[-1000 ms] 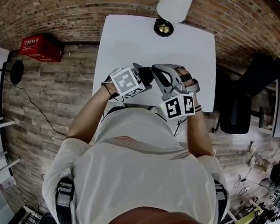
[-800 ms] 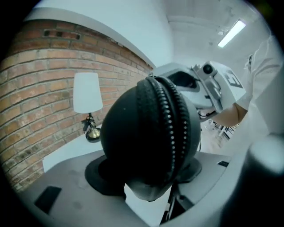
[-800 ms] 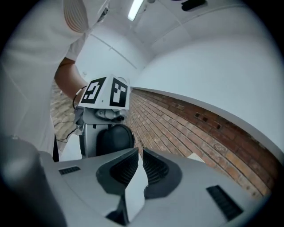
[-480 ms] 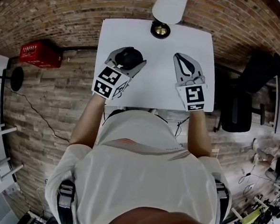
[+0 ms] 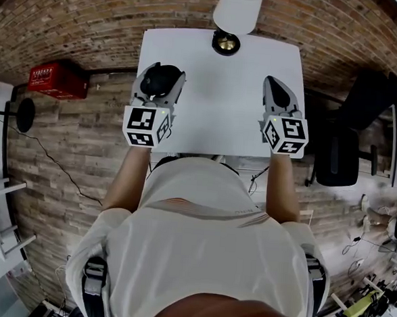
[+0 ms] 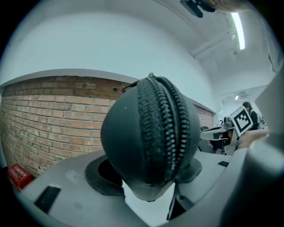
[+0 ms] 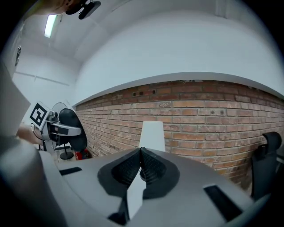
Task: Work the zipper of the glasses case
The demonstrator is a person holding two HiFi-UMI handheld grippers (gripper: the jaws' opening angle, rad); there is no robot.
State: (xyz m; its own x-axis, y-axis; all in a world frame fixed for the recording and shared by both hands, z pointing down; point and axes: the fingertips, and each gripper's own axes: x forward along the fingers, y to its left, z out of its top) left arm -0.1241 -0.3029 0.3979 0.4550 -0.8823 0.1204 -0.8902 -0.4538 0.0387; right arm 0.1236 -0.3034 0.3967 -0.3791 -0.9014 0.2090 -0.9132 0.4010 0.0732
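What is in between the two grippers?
Only bare white table, seen in the head view. The left gripper holds the glasses case; the right gripper is shut and empty. The lamp stands further back.

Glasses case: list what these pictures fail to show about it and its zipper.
- Slider position: left gripper view shows the zipper only at one end of the dark grey oval glasses case; the case's own bulk hides the rest.
- Zipper open or shut: head view, case too small and dark, flanked by the left claw.
- Case underside: head view, hidden by the case itself.
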